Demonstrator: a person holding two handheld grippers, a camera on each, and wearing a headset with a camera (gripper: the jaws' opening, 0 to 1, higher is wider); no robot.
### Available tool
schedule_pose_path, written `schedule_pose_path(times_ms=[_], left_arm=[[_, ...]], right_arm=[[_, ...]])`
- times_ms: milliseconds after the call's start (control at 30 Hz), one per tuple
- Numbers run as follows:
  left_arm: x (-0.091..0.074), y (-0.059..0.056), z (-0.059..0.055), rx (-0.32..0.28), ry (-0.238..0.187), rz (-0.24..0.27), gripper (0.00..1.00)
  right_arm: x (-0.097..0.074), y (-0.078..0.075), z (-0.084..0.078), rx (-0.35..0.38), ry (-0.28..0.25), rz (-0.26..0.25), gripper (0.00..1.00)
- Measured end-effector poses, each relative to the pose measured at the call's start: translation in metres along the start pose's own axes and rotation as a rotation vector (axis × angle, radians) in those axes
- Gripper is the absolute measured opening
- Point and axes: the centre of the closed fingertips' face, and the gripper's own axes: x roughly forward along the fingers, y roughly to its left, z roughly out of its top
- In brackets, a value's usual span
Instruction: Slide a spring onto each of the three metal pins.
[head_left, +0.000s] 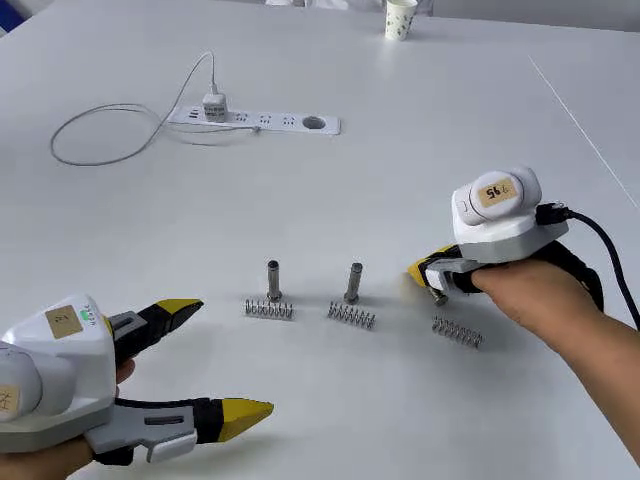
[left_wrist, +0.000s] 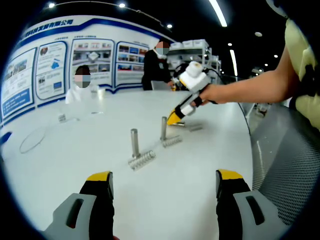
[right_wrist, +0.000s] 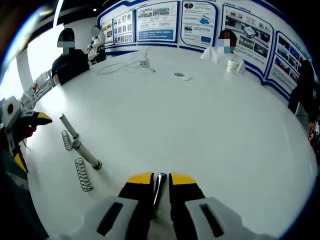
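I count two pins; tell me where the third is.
The right gripper view shows the third pin clamped in the right gripper, right of the standing pins, beside the rightmost spring.

A broad white bench (head_left: 400, 170) carries a power strip (head_left: 265, 121) with a white charger (head_left: 213, 104) plugged in, and a paper cup (head_left: 400, 18) at its far edge. Blue-and-white posters (right_wrist: 155, 22) line the curved wall. Strip lights (left_wrist: 218, 12) cross a dark ceiling. People (right_wrist: 70, 65) sit across the bench.

Shiny metal pin (right_wrist: 159, 186), matt white table (right_wrist: 210, 110)
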Motion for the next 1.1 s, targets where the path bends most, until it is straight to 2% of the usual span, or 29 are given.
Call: schedule_pose_path(times_ms=[233,1100], left_arm=[[-0.0009,0.0014,-0.0005,-0.003,-0.001,0.004,0.86],[-0.0002,0.0037,-0.0021,-0.009,0.001,0.010,0.85]], right_arm=[[0.0019,-0.0019,-0.0030,0.016,0.018,-0.010,0.11],[0.0033,-0.0007,-0.0049,0.060,0.036,0.003,0.09]])
